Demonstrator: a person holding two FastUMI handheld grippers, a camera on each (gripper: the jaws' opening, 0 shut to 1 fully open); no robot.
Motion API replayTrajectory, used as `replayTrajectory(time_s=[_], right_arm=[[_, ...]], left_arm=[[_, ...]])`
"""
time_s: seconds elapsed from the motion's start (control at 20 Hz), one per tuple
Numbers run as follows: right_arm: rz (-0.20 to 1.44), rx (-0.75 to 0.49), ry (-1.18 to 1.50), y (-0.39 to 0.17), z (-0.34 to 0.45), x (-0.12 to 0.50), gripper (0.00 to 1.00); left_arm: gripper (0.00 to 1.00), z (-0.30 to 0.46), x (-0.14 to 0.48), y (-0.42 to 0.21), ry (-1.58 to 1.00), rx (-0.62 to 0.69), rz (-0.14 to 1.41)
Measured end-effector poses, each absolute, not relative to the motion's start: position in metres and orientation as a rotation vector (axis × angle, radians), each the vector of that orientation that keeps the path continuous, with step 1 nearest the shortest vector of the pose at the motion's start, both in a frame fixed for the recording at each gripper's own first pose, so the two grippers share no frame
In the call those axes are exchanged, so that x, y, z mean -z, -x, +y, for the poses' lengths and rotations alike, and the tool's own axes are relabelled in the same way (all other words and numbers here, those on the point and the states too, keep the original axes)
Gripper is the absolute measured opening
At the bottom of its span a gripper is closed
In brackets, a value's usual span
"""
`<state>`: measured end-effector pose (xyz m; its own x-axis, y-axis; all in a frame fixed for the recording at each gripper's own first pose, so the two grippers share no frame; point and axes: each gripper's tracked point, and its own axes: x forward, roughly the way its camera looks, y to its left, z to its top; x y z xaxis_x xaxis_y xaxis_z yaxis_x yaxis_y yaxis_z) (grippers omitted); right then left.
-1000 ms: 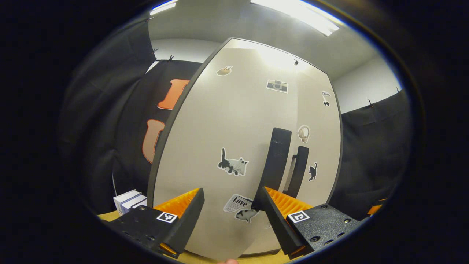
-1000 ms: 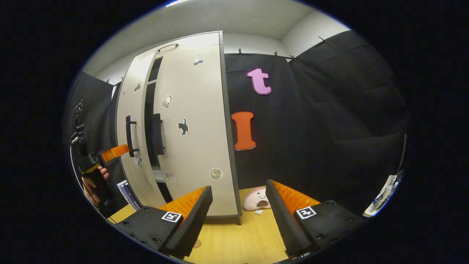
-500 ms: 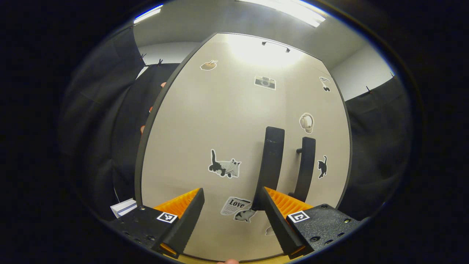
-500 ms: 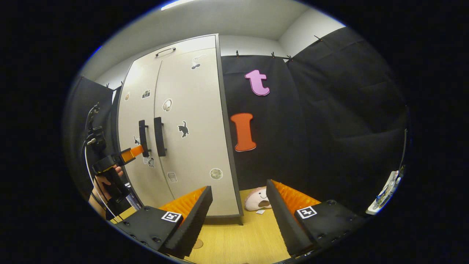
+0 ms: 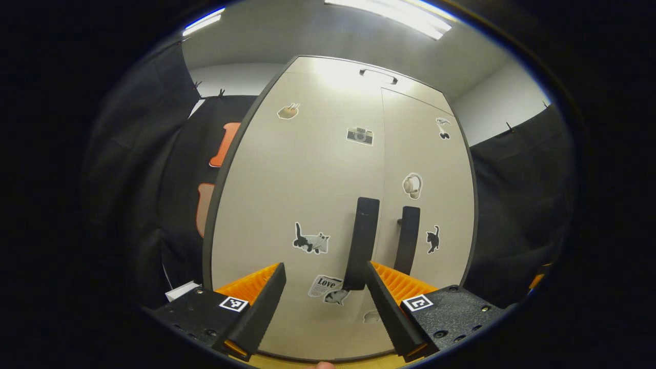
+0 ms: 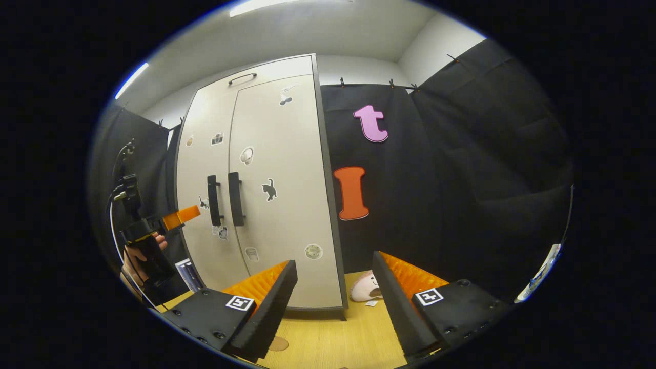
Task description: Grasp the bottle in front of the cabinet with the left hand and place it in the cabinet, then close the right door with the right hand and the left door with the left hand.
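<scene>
The cabinet (image 5: 328, 205) stood with both doors shut, the left door (image 5: 297, 205) and the right door (image 5: 425, 205) meeting flush along the middle seam, so the bottle could not be seen from outside. Two dark upright handles sat side by side at that seam, the left handle (image 5: 362, 241) and the right handle (image 5: 407, 246). The left claw (image 5: 323, 302) hovered just in front of the cabinet's left door, its fingers spread wide apart and holding nothing, with the left handle's lower end showing in the gap between them. Stickers dotted the cabinet fronts, among them a cat sticker (image 5: 310, 240) left of the handles and a camera sticker (image 5: 360, 136) above them. In the right gripper view the cabinet (image 6: 266, 195) stood to the left, and the left claw (image 6: 180, 216) sat near its handles, gripped by a hand (image 6: 139, 252). The right claw (image 6: 333, 302) hung well back from the cabinet, wide open and empty, over the wooden worktop (image 6: 338, 338). A pale plush toy (image 6: 365, 288) lay on the worktop just right of the cabinet's foot, and a small box (image 6: 187, 272) stood by the cabinet's left side.
</scene>
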<state>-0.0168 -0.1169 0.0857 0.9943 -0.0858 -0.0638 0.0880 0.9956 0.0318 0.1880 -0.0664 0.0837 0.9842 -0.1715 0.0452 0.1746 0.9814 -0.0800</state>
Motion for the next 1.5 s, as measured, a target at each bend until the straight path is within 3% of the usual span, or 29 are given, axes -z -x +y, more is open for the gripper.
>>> replayTrajectory(time_s=[0.85,1.5], right_arm=[[0.042,-0.084,-0.018,0.007,-0.05,-0.069,0.98],[0.043,-0.064,0.003,0.018,-0.051,-0.064,0.98]], left_arm=[[0.94,0.003,-0.049,-0.041,0.063,0.011,-0.033],[0.94,-0.004,-0.039,-0.031,0.038,0.033,-0.017]])
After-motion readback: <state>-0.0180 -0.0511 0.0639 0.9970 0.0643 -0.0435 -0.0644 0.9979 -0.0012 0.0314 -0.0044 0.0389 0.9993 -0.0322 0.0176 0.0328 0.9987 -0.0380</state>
